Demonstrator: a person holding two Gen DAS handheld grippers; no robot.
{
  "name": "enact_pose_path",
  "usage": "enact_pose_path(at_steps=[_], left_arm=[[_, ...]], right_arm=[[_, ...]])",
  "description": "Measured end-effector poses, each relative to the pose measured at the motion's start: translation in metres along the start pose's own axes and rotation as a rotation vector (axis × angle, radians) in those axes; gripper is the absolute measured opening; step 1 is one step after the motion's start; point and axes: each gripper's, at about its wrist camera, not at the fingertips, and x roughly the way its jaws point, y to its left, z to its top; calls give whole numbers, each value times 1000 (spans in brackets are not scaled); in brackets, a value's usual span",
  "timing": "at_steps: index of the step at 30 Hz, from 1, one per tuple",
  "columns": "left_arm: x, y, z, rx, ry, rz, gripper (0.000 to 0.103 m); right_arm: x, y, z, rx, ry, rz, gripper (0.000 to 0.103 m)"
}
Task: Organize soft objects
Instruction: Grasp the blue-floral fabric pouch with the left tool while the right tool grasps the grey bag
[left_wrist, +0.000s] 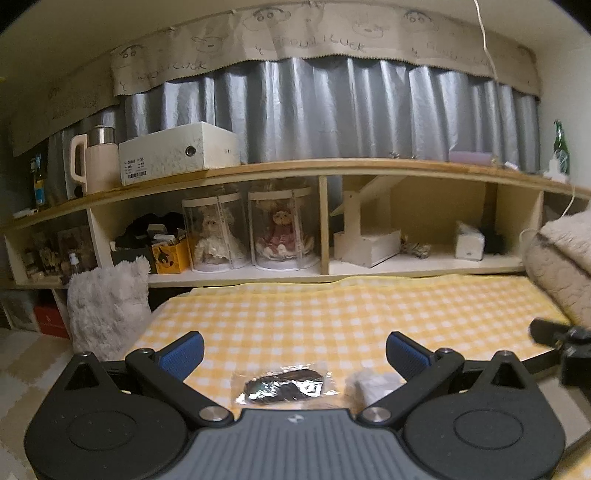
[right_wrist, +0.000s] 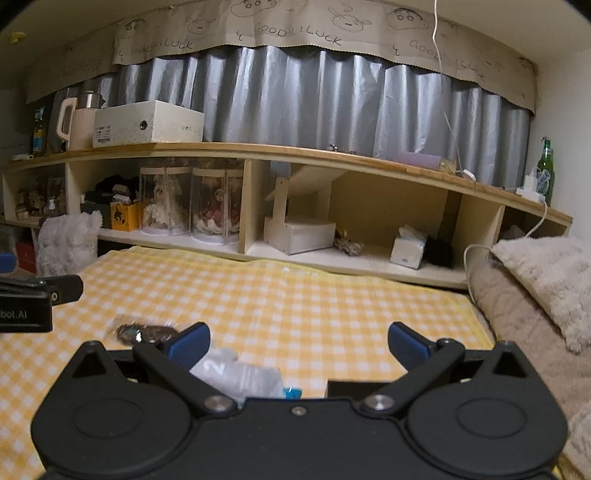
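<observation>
Both tools hang low over a bed covered by a yellow-and-white checked sheet (left_wrist: 332, 314), each with its blue-padded fingers spread wide apart and nothing between them.

The left tool (left_wrist: 294, 350) points at a clear plastic packet with something dark inside (left_wrist: 284, 386), lying flat on the sheet just ahead of its body and between the lines of its two fingers, touching neither. Just to the right of that packet lies a whitish crumpled bag (left_wrist: 373, 386), partly hidden by the tool's right linkage. In the right wrist view the same dark packet (right_wrist: 142, 332) sits to the left of the right tool (right_wrist: 298, 341), while the whitish clear bag (right_wrist: 236, 374) lies close under the left finger (right_wrist: 190, 343); whether pad and bag touch cannot be told. A small blue scrap (right_wrist: 291, 392) shows at the bag's near edge.

A fluffy white cushion (left_wrist: 107, 306) stands upright off the left end of the bed, against the shelf unit (left_wrist: 325, 225). A beige fleecy pillow (right_wrist: 546, 280) rests on a beige blanket at the right end. Two dolls in clear cylinder cases (left_wrist: 251, 232) stand in the shelf, with a white box (left_wrist: 177, 153) and a cream jug (left_wrist: 92, 162) on top
</observation>
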Motion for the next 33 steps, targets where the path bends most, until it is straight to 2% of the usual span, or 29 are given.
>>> enact_pose_path(at_steps=[4,11,17,22,27,33], left_arm=[[30,9,0,2,70,13,103],[76,35,-22,-57,255,11,103],[102,32,-47,69,403,-42,103],[122,32,-73,125,550,-52,103],[134,28,-94,169,649,-71,103],[142,24,-107,211,716,-91,103]], right_arm=[[27,-2,11,6,7,4,103],[83,-6,10,64,75,25,103],[135,-5,-7,67,169,50,103],[163,1,-26,-11,222,114,103],[184,10,-40,-93,275,187,103],[209,10,-47,-29,323,263,103]])
